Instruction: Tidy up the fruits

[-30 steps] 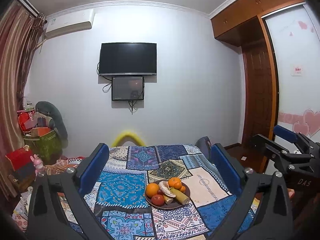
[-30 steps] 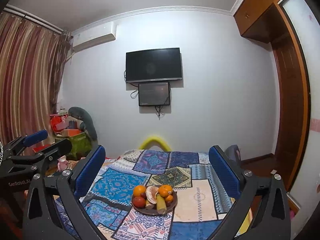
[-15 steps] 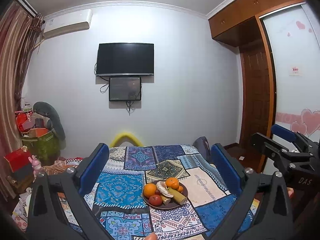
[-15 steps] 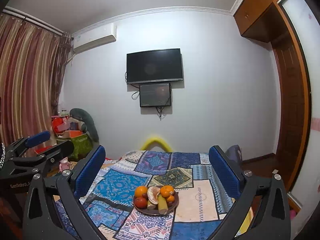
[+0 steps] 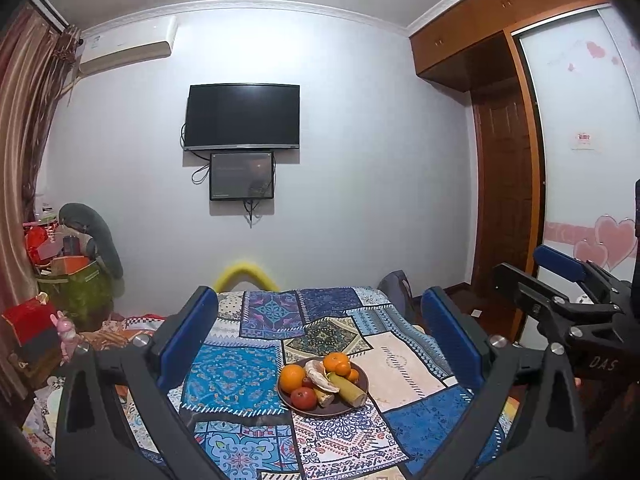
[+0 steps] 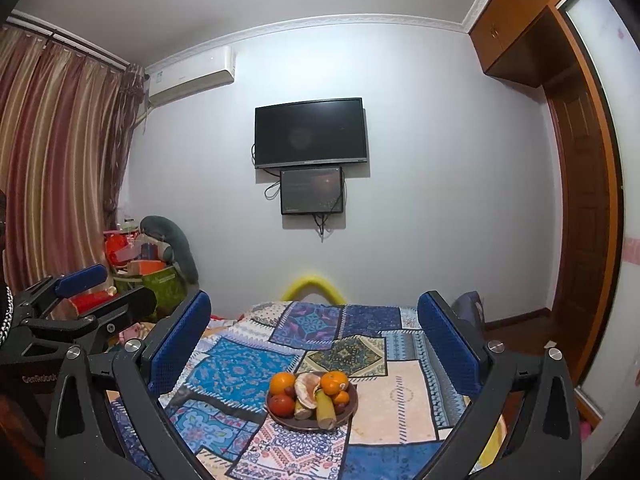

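Brown plate (image 5: 360, 402) heaped with oranges (image 5: 292, 378), apple (image 5: 304, 398), banana (image 5: 348, 388)

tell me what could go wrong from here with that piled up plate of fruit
The fruits are heaped on the small brown plate, so lifting the large orange could nudge the red apple or banana off the rim. The plate rests on a patchwork cloth, which might drag or bunch. Both the left gripper and right gripper hang open, apart from it.
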